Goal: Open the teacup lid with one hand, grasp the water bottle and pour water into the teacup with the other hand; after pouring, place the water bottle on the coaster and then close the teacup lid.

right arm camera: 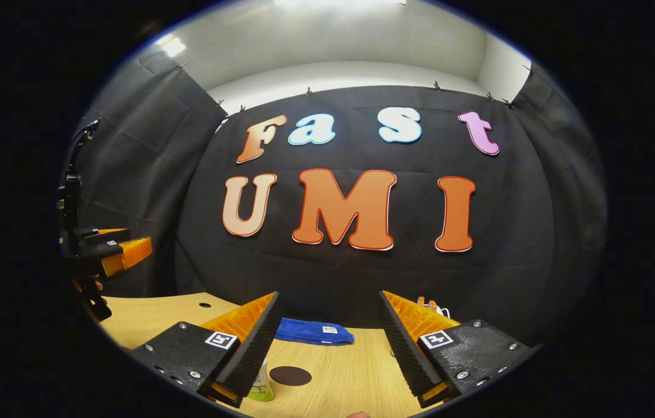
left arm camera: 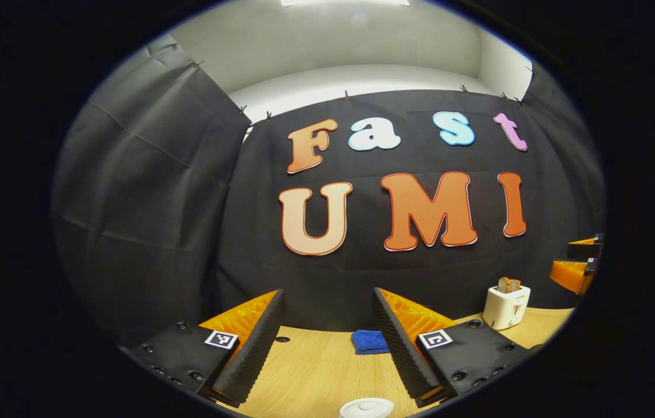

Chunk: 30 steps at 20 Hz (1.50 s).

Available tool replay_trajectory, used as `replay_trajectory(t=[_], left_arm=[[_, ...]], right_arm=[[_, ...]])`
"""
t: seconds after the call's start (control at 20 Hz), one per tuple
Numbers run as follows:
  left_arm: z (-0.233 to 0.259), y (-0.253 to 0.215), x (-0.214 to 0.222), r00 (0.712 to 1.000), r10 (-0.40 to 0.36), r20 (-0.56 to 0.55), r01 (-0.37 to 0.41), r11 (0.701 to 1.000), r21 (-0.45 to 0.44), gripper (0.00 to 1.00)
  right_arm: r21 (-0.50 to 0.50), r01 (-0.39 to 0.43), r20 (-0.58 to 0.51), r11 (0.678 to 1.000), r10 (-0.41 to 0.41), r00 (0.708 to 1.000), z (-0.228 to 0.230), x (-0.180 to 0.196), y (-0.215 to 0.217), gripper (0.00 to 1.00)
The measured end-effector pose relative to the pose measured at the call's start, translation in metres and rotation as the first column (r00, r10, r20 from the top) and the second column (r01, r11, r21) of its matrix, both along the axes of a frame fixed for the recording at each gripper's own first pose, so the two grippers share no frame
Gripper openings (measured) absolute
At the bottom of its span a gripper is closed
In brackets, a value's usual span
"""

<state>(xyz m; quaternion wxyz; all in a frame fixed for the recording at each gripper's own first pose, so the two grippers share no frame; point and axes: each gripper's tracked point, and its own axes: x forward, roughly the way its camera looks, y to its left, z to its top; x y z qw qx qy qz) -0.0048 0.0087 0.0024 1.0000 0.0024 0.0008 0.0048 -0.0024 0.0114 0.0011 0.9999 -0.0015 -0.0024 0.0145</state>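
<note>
While nothing is held, both jaws are kept wide for first grasps: left gripper (left arm camera: 327, 334) above the lid (left arm camera: 366, 407), right gripper (right arm camera: 327, 337) over bottle (right arm camera: 260, 389) and coaster (right arm camera: 290, 375).

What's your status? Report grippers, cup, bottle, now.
Left gripper open, holding nothing, teacup lid on, below it. Right gripper open; water bottle by its left finger, coaster bare. Blue cloth at the back, nothing blocking.
</note>
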Motion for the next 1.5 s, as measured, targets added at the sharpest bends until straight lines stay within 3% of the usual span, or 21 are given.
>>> replay_trajectory(t=[0.6,1.05,1.3,1.5], left_arm=[[-0.017,-0.011,-0.010,0.997,-0.060,-0.043,0.058,0.997,-0.049,0.96],[-0.035,-0.023,-0.029,0.991,-0.111,-0.070,0.111,0.994,-0.010,0.96],[-0.063,-0.047,-0.043,0.972,-0.197,-0.129,0.198,0.980,-0.011,0.98],[-0.103,-0.072,-0.052,0.940,-0.273,-0.206,0.272,0.962,-0.033,0.96]], right_arm=[[-0.012,-0.005,-0.023,1.000,0.005,1.000,-0.015,-0.010,-0.001,0.99],[0.001,-0.110,-0.060,0.994,0.110,0.992,-0.044,-0.034,0.026,0.99],[0.014,-0.186,-0.125,0.982,0.186,0.974,-0.072,-0.048,0.047,0.99],[0.011,-0.216,-0.165,0.976,0.215,0.963,-0.092,-0.052,0.059,0.99]])
